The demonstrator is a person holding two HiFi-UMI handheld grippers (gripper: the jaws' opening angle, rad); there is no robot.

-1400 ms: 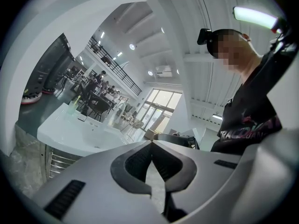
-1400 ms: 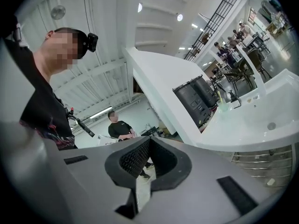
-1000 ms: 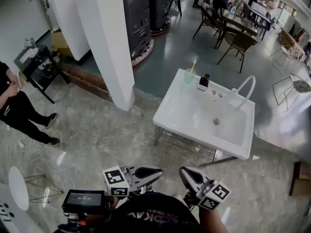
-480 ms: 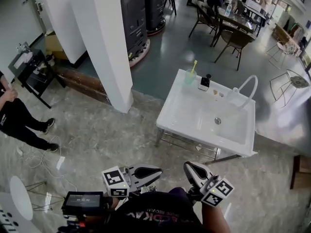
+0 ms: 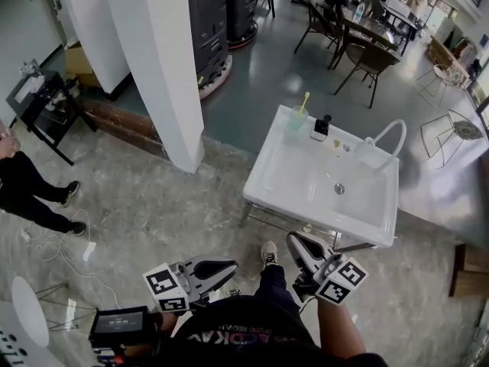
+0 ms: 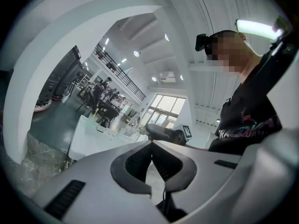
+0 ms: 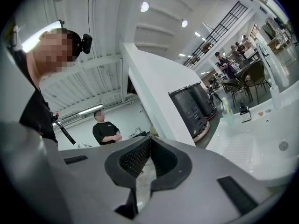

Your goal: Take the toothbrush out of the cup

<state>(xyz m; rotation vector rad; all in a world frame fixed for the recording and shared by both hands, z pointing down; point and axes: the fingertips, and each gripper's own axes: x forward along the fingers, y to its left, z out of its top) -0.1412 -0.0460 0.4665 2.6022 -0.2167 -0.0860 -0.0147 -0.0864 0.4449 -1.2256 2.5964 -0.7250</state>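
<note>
Short of the sink [image 5: 319, 213], left gripper [image 5: 228, 266] and right gripper [image 5: 294, 241] are held clenched, empty, for approach; toothbrush [image 5: 304, 102] is left in cup [image 5: 296, 120].

The head camera looked steeply down from above the person's shoulders, with the left gripper [image 5: 231, 265] and right gripper [image 5: 295, 242] low in its frame and the white sink [image 5: 321, 182] well ahead across the floor. Each gripper camera sat close behind its own jaws and tilted upward, the left one also catching the wearer's chest. All three views shared the sink and the white pillar [image 5: 157, 60].
</note>
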